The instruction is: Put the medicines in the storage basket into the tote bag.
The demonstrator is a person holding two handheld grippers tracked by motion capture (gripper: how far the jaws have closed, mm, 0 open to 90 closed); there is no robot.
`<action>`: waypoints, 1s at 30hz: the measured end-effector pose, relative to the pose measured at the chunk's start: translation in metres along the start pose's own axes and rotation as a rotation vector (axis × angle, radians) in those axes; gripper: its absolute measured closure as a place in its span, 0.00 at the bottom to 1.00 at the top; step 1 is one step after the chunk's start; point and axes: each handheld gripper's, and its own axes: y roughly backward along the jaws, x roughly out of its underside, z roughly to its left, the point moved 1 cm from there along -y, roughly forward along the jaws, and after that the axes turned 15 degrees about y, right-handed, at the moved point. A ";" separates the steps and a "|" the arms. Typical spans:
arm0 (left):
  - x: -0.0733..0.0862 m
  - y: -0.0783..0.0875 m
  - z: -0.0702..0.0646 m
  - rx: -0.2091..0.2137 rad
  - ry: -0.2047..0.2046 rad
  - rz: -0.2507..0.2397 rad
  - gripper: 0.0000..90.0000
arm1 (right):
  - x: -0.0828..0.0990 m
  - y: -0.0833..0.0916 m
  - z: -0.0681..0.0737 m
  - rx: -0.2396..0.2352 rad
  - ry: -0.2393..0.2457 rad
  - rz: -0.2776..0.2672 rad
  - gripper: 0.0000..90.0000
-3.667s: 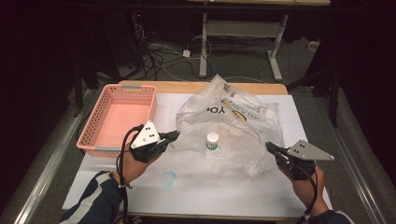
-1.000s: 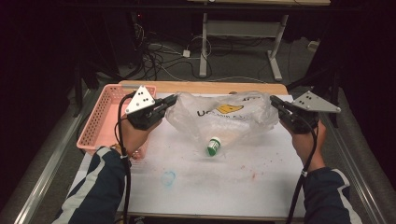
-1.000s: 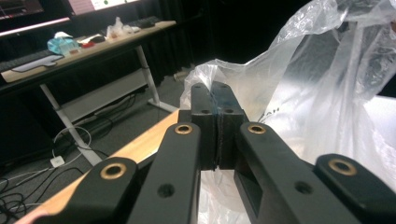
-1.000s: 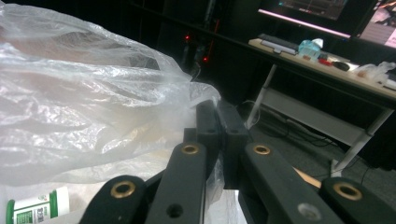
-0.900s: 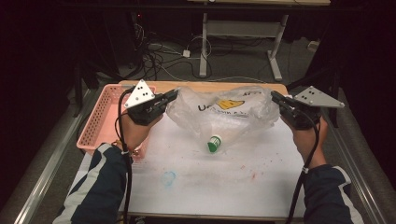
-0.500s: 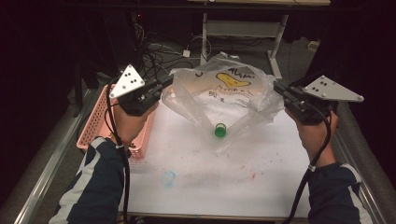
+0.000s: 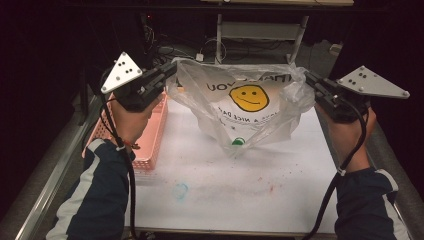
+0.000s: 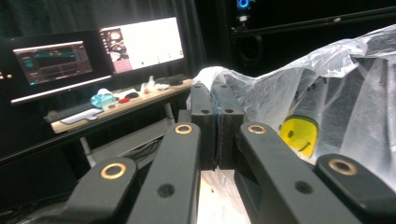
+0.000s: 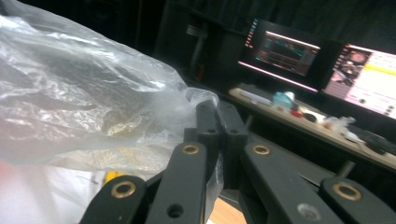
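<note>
Between the two grippers hangs a clear plastic bag (image 7: 245,107), held up off the white table (image 7: 225,195). The left gripper (image 7: 170,71) is clamped on the bag's left top edge and the right gripper (image 7: 309,80) on its right top edge, both sets of jaws pressed together on the film. On the bag's face sits a yellow smiley, with mirrored lettering around it; "A NICE DA" can be made out below, the line above is too creased to read. A small green-capped bottle (image 7: 238,142) lies in the bag's sagging bottom, below and between the fingers. A pink basket (image 7: 150,135) stands on the table just under the left gripper. Faint blue and red stains mark the tabletop. Beyond the left gripper's fingers (image 8: 205,116), its own view shows lit monitors (image 8: 140,44) above a cluttered desk (image 8: 116,105); the right gripper view shows similar screens (image 9: 289,51) beyond its fingers.
</note>
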 end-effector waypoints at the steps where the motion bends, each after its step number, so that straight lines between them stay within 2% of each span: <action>1: 0.001 -0.004 0.002 -0.010 0.001 0.002 0.97 | 0.002 -0.003 -0.002 0.000 -0.009 0.009 1.00; 7: 0.007 -0.037 0.017 -0.067 -0.008 0.057 0.96 | 0.018 -0.028 -0.016 0.028 -0.023 0.085 1.00; 10: 0.013 -0.056 0.023 -0.095 -0.020 0.088 0.96 | 0.027 -0.043 -0.023 0.040 -0.011 0.136 1.00; 13: 0.019 -0.074 0.027 -0.128 -0.024 0.114 0.92 | 0.037 -0.056 -0.029 0.061 -0.017 0.186 1.00; 17: 0.023 -0.093 0.031 -0.165 -0.042 0.145 0.92 | 0.048 -0.070 -0.039 0.084 -0.030 0.233 1.00; 22: 0.026 -0.110 0.034 -0.201 -0.048 0.169 0.92 | 0.058 -0.083 -0.045 0.105 -0.035 0.268 1.00; 26: 0.032 -0.120 0.034 -0.243 -0.057 0.196 0.84 | 0.067 -0.091 -0.047 0.116 -0.054 0.289 1.00; 27: 0.034 -0.123 0.035 -0.252 -0.066 0.208 0.85 | 0.069 -0.093 -0.048 0.118 -0.054 0.296 1.00; 30: 0.039 -0.130 0.037 -0.276 -0.092 0.237 0.94 | 0.074 -0.098 -0.048 0.116 -0.072 0.295 1.00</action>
